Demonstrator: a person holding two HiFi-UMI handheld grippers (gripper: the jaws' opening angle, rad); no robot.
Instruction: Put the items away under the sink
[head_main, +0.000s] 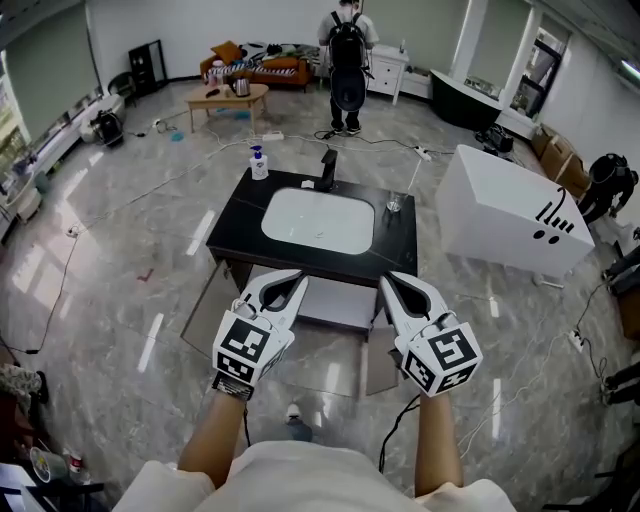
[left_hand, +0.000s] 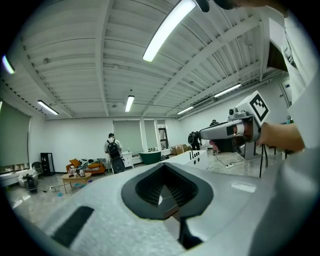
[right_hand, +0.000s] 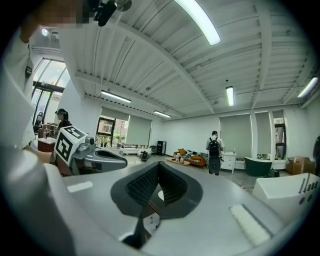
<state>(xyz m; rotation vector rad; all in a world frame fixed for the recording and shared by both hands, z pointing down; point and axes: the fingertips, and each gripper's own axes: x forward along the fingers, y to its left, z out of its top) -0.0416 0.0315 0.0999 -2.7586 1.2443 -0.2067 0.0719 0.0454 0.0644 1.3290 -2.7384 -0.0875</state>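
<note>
A black-topped sink cabinet (head_main: 232, 222) with a white basin stands on the floor ahead of me. On its top are a white pump bottle (head_main: 259, 163), a black faucet (head_main: 328, 170) and a small clear glass (head_main: 394, 203). Both doors under the sink hang open, the left door (head_main: 203, 303) and the right door (head_main: 381, 358). My left gripper (head_main: 288, 282) and right gripper (head_main: 395, 283) are held side by side, level, just short of the cabinet's front edge. Both are shut with nothing in them. Each shows in the other's view: the right gripper (left_hand: 216, 132) and the left gripper (right_hand: 107, 160).
A person with a black backpack (head_main: 347, 60) stands at the far wall beside a white dresser. A large white block (head_main: 505, 215) lies to the cabinet's right. Cables run across the marble floor. A low wooden table (head_main: 227, 98) and an orange sofa stand at the back left.
</note>
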